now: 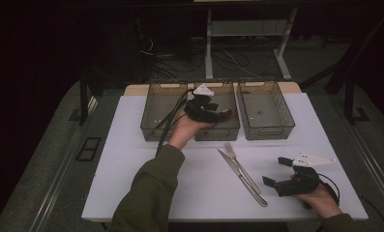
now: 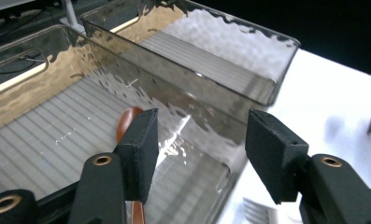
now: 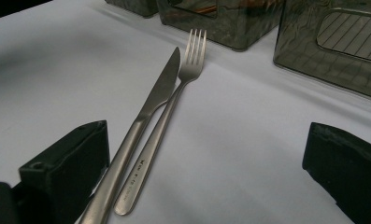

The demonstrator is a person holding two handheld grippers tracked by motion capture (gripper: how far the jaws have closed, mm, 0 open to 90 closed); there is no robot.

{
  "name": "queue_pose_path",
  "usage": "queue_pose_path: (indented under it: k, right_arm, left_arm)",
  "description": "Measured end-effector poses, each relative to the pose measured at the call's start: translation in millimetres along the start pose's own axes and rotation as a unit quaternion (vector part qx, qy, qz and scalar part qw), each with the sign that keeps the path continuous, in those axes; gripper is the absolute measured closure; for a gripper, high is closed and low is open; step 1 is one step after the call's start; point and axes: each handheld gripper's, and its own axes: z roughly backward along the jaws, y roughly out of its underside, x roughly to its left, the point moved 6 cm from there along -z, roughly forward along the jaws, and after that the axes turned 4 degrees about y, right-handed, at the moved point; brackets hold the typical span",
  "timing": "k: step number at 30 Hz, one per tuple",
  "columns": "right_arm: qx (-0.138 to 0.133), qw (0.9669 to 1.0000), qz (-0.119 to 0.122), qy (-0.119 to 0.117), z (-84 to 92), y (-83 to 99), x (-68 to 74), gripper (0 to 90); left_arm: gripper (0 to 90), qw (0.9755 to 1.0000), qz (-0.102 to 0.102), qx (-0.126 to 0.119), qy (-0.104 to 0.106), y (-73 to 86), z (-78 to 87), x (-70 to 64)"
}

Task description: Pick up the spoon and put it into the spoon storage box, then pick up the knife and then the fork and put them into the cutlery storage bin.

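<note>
Spoon [image 2: 127,122] lies in the middle tray [image 2: 43,140], just below and beside my left gripper's [image 2: 199,140] half-open, empty jaws. My right gripper [image 3: 206,163] rests on the desk [image 3: 248,140], jaws wide and empty, knife [image 3: 148,107] and fork [image 3: 174,93] between them.

Left bin [image 1: 161,108] and right bin [image 1: 266,108] on white table [image 1: 131,159].

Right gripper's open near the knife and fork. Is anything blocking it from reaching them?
Nothing visible does. The right gripper sits open on the bare white table, and the knife and fork lie side by side just ahead of its fingers, touching each other along their handles.
</note>
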Motion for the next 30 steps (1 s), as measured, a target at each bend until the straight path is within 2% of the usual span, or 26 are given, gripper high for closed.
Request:
queue_pose_path:
  k: [11,17,18,22,30]
  right_arm:
    - [-0.002,1.0000,0.003,0.002,0.2,0.0,-0.1,0.2]
    - [-0.001,1.0000,0.002,0.003,0.0,0.2,-0.1,0.2]
    - [0.000,1.0000,0.002,0.003,0.1,0.2,-0.2,0.2]
    - [-0.001,1.0000,0.002,0.003,0.0,0.3,0.2,0.2]
    - [0.002,1.0000,0.003,0.005,-0.4,0.2,0.9,0.2]
  left_arm:
    - [38.3,0.9999,-0.010,-0.008,-0.001,21.8,25.1,-15.7]
    - [33.8,0.9997,-0.015,-0.020,-0.003,34.9,39.8,-24.5]
    - [33.1,0.9997,-0.020,-0.017,-0.002,38.7,43.2,-25.4]
    - [29.6,0.9994,-0.013,-0.031,-0.003,55.2,53.5,-32.8]
    - [21.6,0.9992,-0.021,-0.033,-0.008,90.9,76.2,-46.7]
